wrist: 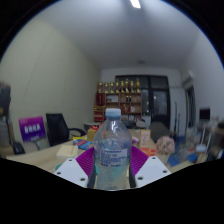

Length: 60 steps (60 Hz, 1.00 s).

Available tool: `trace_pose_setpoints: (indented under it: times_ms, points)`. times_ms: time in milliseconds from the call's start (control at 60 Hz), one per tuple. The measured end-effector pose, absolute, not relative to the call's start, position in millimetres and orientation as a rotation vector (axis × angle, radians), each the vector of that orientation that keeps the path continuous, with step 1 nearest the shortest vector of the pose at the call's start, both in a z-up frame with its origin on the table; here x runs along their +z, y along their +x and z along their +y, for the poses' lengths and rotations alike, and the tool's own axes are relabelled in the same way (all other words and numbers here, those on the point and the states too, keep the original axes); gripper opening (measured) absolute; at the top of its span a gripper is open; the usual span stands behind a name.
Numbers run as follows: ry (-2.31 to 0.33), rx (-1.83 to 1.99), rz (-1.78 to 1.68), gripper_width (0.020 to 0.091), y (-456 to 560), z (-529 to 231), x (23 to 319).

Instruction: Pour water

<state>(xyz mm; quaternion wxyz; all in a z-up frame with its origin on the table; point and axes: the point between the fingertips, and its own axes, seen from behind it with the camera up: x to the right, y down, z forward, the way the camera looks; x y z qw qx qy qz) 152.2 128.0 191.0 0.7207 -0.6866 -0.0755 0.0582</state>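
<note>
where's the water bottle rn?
In the gripper view, the water bottle stands upright between the fingers of the hand-held gripper, their purple pads against its sides, with the shelving far behind.

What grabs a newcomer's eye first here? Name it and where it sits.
First is the clear water bottle, standing upright between the gripper's two fingers, whose purple pads sit close against its sides; contact cannot be confirmed. Beyond it, a shelf of colourful goods lines the far wall, and a purple sign stands off to one side on a desk.
</note>
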Motion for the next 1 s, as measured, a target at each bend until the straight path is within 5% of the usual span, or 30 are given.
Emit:
trace_pose_setpoints:
  times_ms: [83,167,183,300,550,767,867,1000]
  points:
    - [-1.534,0.181,-0.095,0.0470,146,122,146]
    - [-1.562,0.181,-0.112,0.0471,165,140,149]
    - [-1.563,0.173,-0.112,0.0470,146,133,129]
    - [-1.586,0.153,-0.156,0.0471,149,136,107]
    - [-1.529,0.144,-0.163,0.0487,158,138,110]
    - [-1.562,0.153,-0.156,0.0659,163,133,107]
    - [-1.606,0.134,-0.164,0.0803,168,127,105]
    - [-1.601,0.089,-0.204,0.0816,173,103,116]
